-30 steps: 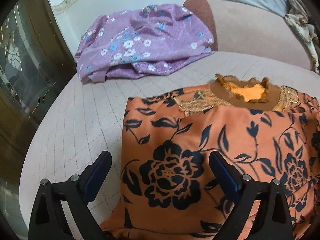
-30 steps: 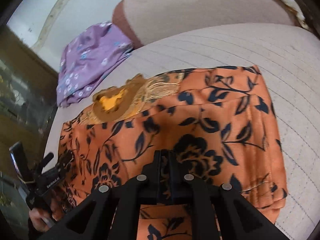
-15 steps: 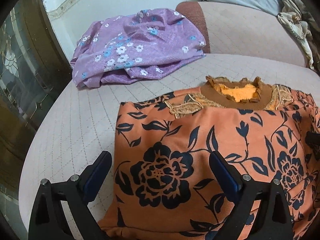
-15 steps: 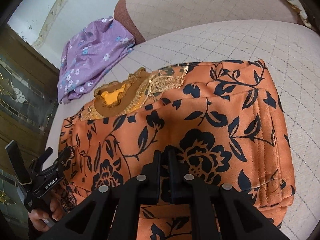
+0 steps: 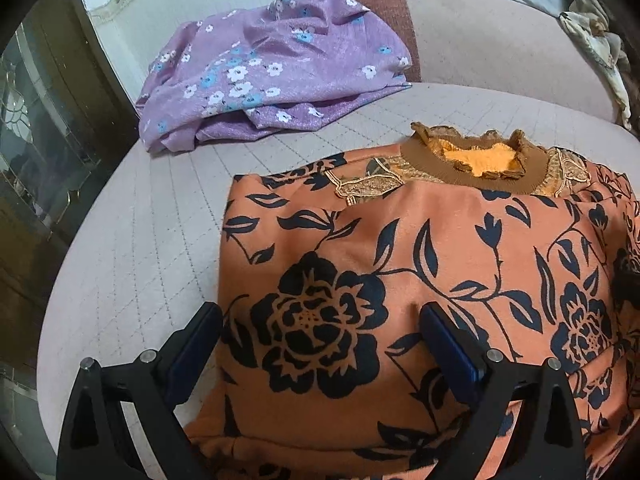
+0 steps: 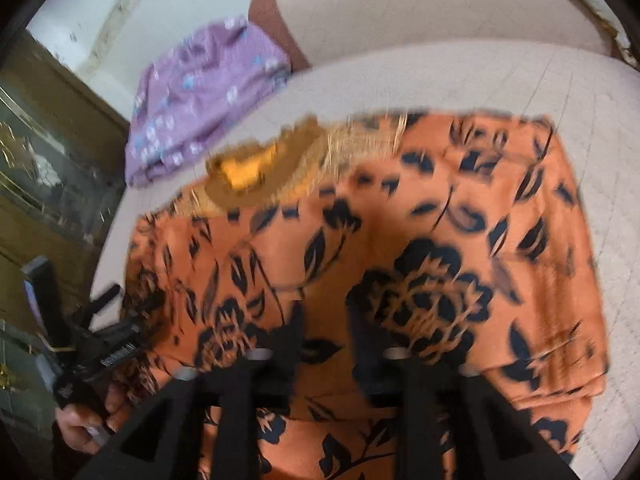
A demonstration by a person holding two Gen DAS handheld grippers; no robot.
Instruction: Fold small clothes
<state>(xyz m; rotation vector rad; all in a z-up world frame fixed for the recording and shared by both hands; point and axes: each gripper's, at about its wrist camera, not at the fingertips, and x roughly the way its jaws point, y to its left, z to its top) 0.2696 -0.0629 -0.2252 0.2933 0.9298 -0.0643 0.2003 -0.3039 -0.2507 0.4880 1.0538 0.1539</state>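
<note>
Left gripper (image 5: 320, 332) is wide open, hanging low over the near-left part of the orange top (image 5: 420, 272), with one blue pad (image 5: 452, 344) over the fabric and the other out by the top's left edge. Right gripper (image 6: 325, 340) has its jaws parted too, a clear gap between them with the flower print showing through, though that view is pretty smeared so it's hard to say if it touches the cloth. The top lies on the sofa seat (image 5: 152, 240), its sides look tucked in so it makes a rough rectangle, brown collar (image 5: 472, 160) at the far end with the yellow lining showing. From the right view you can see the person's left hand (image 6: 86, 420) wrapped around the other tool's handle, down at the top's left edge. Further back, near the backrest (image 5: 500, 36), there's a purple floral garment (image 5: 272, 68) in a loose heap, well apart from the orange one. Some pale crumpled cloth (image 5: 596, 40) sits at the far right.
</note>
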